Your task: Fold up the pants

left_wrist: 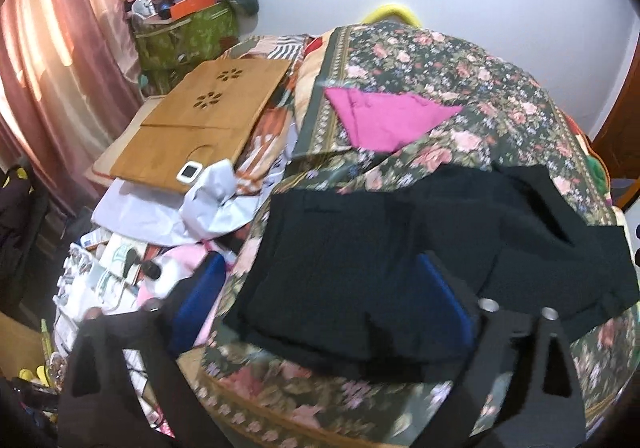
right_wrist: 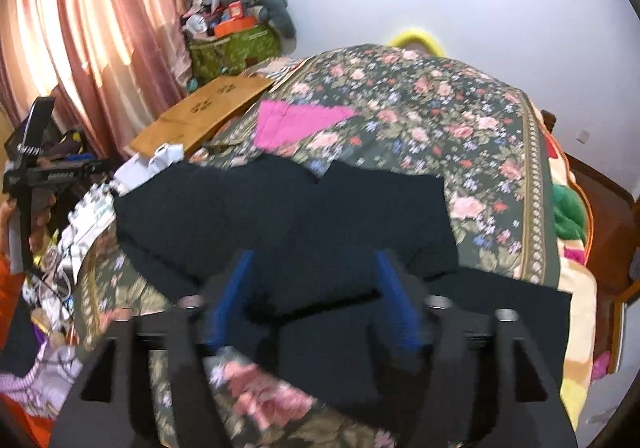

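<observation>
left gripper (left_wrist: 320,296) tilted down, jaws wide, empty | right gripper (right_wrist: 314,296) likewise, empty | black pants (left_wrist: 380,248) apparently folded, pink cloth (left_wrist: 384,120) at 12 o'clock

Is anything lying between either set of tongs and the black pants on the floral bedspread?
Nothing visible. The left tongs and right tongs both hang open directly above the folded black fabric pants, which lie on the dark floral bedspread. The pink folded cloth lies further back, apart from the pants.
</observation>
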A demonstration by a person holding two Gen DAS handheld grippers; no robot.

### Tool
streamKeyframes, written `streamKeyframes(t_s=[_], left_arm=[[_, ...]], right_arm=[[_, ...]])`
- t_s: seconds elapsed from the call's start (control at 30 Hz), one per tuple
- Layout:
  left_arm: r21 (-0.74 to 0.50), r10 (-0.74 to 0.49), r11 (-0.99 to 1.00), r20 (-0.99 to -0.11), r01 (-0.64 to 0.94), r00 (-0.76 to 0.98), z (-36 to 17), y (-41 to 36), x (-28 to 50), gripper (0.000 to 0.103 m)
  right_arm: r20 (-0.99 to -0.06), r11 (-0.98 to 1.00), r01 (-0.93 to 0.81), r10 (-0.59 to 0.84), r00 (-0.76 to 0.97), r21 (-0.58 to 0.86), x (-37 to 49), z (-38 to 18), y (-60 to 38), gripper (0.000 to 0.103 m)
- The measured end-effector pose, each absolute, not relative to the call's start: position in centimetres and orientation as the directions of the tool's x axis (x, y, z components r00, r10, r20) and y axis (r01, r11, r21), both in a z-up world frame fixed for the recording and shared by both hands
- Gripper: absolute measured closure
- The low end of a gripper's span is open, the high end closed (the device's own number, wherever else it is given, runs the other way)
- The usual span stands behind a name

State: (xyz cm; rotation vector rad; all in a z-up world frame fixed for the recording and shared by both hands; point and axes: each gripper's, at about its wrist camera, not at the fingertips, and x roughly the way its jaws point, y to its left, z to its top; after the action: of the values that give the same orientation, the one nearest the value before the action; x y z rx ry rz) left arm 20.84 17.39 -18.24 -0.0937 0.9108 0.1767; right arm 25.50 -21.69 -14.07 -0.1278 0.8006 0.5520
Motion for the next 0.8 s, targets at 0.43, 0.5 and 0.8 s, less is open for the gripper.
streamKeyframes(t_s=[0.43,0.5,0.8], left_arm=[[-0.012,0.055,0.994,-0.815,-0.112,0.577,-19.8,13.5,28.0,0.005],[-0.002,0.055,0.995,-0.819,-0.1,0.571,-20.3,12.9,29.1,0.005],[0.03,0.056,0.998,-0.839,-0.057,0.541,-23.1,11.2,32.2,0.005]], right_arm=[[-0.78,0.845,-0.523,0.4,0.481,0.111,34.0,-16.6,-18.2,0.024],[-0.794,0.841,-0.53,0.395,0.463,0.11,35.1,-17.3,-17.7,0.024],[-0.855,0.805,-0.586,0.363,0.371,0.087,38.7,-20.9,-13.5,0.026]])
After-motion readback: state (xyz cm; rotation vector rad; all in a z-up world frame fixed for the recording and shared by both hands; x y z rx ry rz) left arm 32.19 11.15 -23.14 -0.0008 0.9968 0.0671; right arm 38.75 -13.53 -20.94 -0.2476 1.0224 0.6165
